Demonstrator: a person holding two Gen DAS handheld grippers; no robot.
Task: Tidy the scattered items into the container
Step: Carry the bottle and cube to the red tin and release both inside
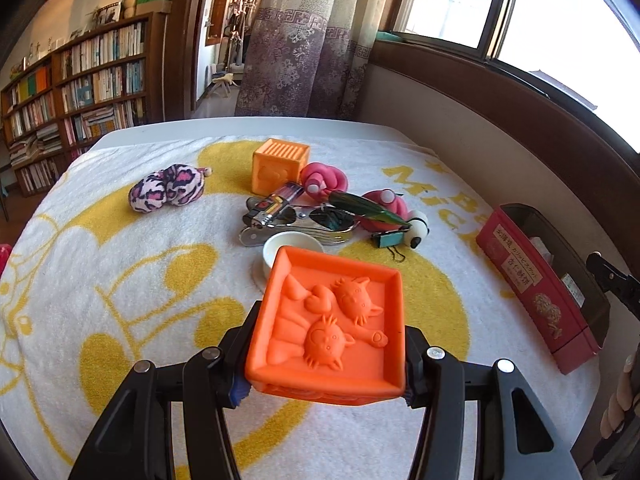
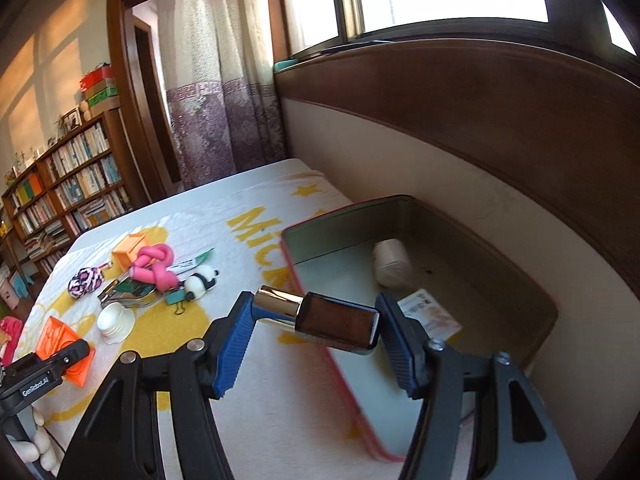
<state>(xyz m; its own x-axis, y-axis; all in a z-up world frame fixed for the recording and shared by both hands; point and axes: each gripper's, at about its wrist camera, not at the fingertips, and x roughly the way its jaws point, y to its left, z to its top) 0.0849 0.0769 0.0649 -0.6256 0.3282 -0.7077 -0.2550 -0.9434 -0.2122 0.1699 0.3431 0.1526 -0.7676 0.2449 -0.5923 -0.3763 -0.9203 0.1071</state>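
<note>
My left gripper (image 1: 326,364) is shut on an orange soft block (image 1: 332,320) with cats moulded on its face, held above the towel. The same block (image 2: 56,340) shows at the lower left of the right wrist view. My right gripper (image 2: 316,322) is shut on a brown bottle with a gold cap (image 2: 336,320), lying crosswise between the blue pads (image 2: 234,344). The bottle hangs over the near rim of the red tin box (image 2: 400,216), which stands open at the right (image 1: 532,280). In the box lie a white roll (image 2: 392,264) and a paper packet (image 2: 430,314).
On the yellow and white towel (image 1: 120,264) lie a second orange cube (image 1: 280,164), a leopard-print plush (image 1: 168,194), pink knotted toys (image 1: 324,178), sunglasses (image 1: 332,218), a white cup (image 1: 292,248), a panda figure (image 1: 418,234) and a binder clip (image 1: 388,238). A wall runs behind the box.
</note>
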